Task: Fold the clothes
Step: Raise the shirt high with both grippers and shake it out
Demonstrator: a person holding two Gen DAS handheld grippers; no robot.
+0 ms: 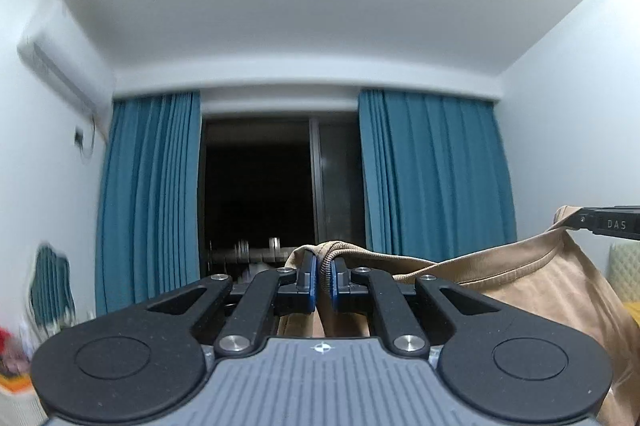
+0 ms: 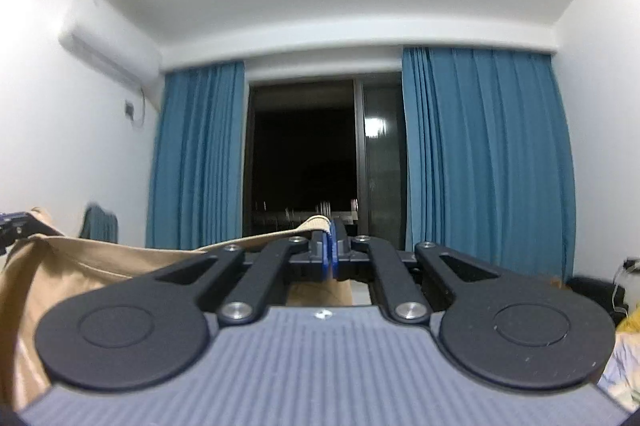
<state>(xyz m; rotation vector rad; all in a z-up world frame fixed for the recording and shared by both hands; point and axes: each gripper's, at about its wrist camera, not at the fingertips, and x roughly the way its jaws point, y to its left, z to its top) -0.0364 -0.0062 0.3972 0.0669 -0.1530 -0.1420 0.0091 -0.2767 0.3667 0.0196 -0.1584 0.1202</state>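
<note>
Grey ribbed housing and black linkage arms fill the bottom of both wrist views, and beyond them each claw is clamped on a tan garment (image 1: 520, 266) that hangs in the air between the two. In the left wrist view the left claw (image 1: 323, 272) has its blue pads closed on a bunched, ribbed edge of the cloth, with a thin gap between the pads where the fabric sits. From there the garment's top edge runs off to the right and rises to the right claw (image 1: 576, 220), seen side-on at the frame's edge, pinching the far corner. In the right wrist view the right claw (image 2: 330, 246) is shut tight on a ribbed fold, and the cloth stretches away to the left toward the left claw (image 2: 22, 222), which is partly cut off by the frame. So the garment's long axis lies roughly level from one claw to the other, its body hanging below. Behind stand teal curtains (image 1: 432, 170) either side of a dark window (image 1: 256, 186), an air conditioner (image 1: 56, 74) high on the left wall, and a yellow cloth (image 2: 628, 322) low at the right
</note>
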